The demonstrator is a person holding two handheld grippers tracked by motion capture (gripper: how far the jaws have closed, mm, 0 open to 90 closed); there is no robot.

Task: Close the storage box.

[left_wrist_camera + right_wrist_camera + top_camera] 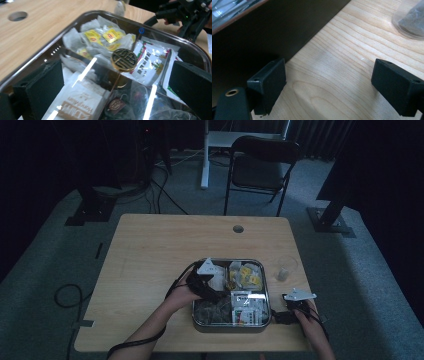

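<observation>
Wooden table (pixel 150 250), partitioned tray (pixel 266 285) of tea bags (pixel 100 37), left gripper (pixel 115 82) released above, right gripper (pixel 329 87) released beside glass (pixel 286 268)

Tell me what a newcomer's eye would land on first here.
Probably the metal tray near the table's front edge, its compartments packed with tea sachets, the yellow-tagged tea bags at the far right. The left gripper hovers open over it above a round gold medallion. The right gripper rests open on bare wood beside the tray.

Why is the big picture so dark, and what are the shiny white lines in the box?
High view: the room is dim, so the tray looks murky. Left gripper view: bright streaks are lamp glare on a clear wrapper. Right gripper view: the tray's wall lies in deep shadow.
</observation>
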